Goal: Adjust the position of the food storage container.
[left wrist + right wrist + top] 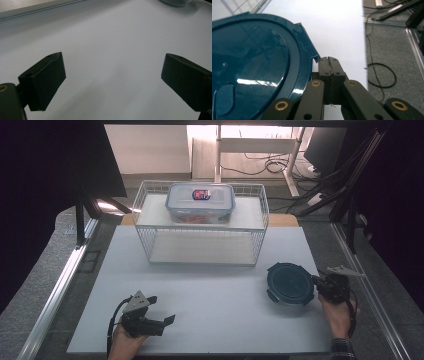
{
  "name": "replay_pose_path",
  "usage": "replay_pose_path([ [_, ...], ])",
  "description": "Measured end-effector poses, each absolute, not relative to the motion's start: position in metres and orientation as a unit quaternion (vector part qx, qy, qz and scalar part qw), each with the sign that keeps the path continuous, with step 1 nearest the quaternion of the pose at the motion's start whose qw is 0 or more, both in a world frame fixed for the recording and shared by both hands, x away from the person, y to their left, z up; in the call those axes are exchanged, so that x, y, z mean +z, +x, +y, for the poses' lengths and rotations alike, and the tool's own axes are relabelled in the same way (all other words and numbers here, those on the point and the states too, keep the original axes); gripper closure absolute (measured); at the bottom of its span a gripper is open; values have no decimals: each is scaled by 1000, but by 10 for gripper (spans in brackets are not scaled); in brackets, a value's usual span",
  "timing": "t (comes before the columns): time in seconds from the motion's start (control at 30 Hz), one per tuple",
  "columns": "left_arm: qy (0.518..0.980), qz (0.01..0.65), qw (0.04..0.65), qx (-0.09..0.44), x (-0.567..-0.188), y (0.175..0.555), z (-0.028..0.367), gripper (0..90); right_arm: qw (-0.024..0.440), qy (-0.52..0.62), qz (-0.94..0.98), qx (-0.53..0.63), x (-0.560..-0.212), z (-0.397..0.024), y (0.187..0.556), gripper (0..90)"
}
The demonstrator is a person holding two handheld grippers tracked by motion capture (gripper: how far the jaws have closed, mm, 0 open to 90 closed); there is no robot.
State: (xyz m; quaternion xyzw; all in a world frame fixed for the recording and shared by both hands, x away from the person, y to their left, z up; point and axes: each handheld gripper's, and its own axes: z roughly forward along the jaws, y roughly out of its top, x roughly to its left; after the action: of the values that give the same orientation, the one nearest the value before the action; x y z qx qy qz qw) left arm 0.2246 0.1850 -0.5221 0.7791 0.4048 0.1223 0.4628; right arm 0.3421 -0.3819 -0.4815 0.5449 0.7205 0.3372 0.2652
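We judged the round lid (290,283) light, stiff, slippery; our right gripper (329,60), pressed closed, touched its right-edge tab, gripping nothing; left gripper (167,320) gaped empty.

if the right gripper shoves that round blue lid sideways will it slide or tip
Probably slide: the lid lies flat on the smooth white table. Its glossy surface suggests stiff, slippery plastic, likely light. The right gripper, shut beside its rim, pushes off-centre, so the lid may spin.

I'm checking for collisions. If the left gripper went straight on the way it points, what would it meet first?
Probably only bare mat. The left gripper, open, points right across the table toward the round lid side, but depth is unclear, so whether it would reach the lid is uncertain.
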Motion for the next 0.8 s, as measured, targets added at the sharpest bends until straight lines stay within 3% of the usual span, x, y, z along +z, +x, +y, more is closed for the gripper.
replay_pose_path([
  [0.8,781,407,458,119,-523,225,184,53,187,446,798,359,-487,-270,338,897],
])
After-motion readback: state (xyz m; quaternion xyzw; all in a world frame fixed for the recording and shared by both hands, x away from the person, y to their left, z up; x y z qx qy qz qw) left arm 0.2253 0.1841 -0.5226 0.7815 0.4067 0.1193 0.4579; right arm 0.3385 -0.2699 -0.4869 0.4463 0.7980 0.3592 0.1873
